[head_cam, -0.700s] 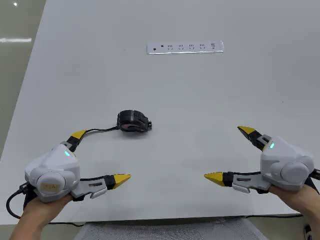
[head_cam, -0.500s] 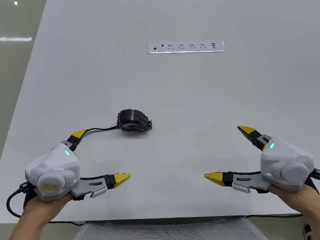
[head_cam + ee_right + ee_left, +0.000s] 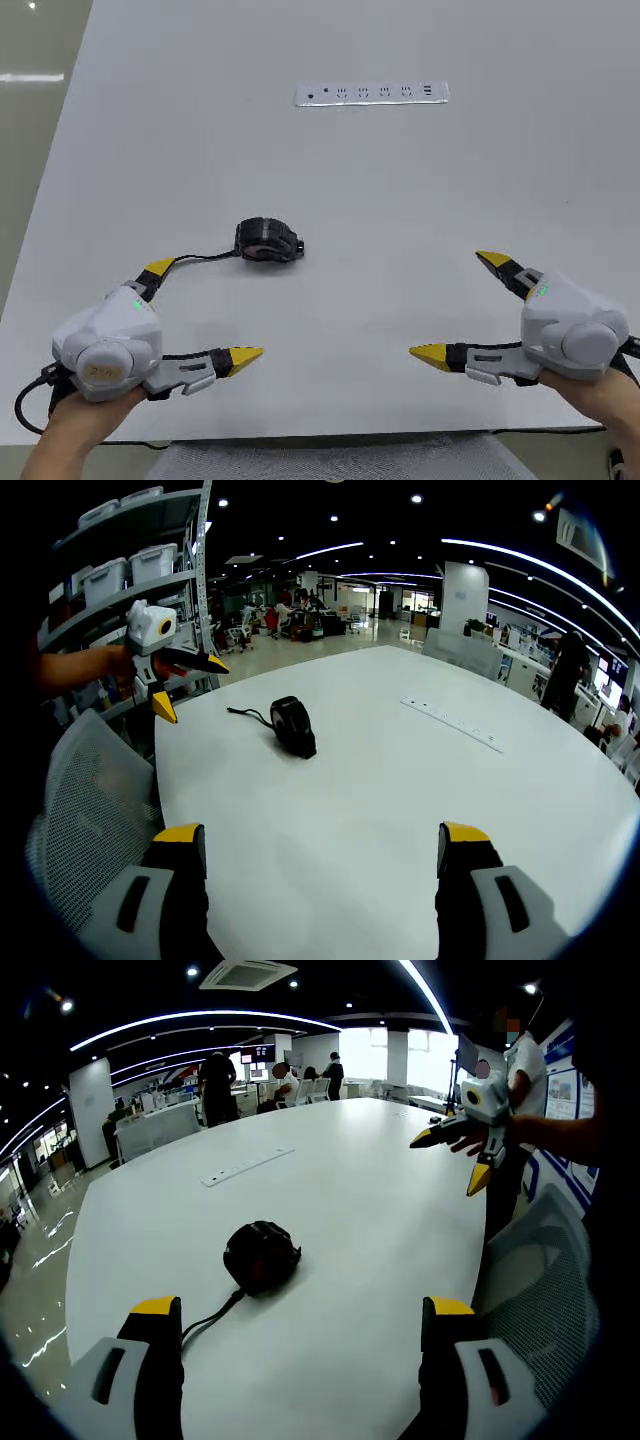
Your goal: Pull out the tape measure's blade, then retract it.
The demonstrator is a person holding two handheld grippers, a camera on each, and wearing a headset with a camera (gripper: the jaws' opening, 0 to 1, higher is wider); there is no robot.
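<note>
tape: black round tape measure (image 3: 267,241) lies on the white table (image 3: 400,200), no blade out
left: left gripper (image 3: 202,310) spread wide, empty, near the tape
right: right gripper (image 3: 460,305) spread wide, empty, well apart from it
progress: not started, I'd say; grab, pull and retract all left

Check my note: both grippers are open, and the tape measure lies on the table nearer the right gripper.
Not quite: the tape measure lies nearer the left gripper, not the right gripper; the head view shows it. The rest holds.
</note>
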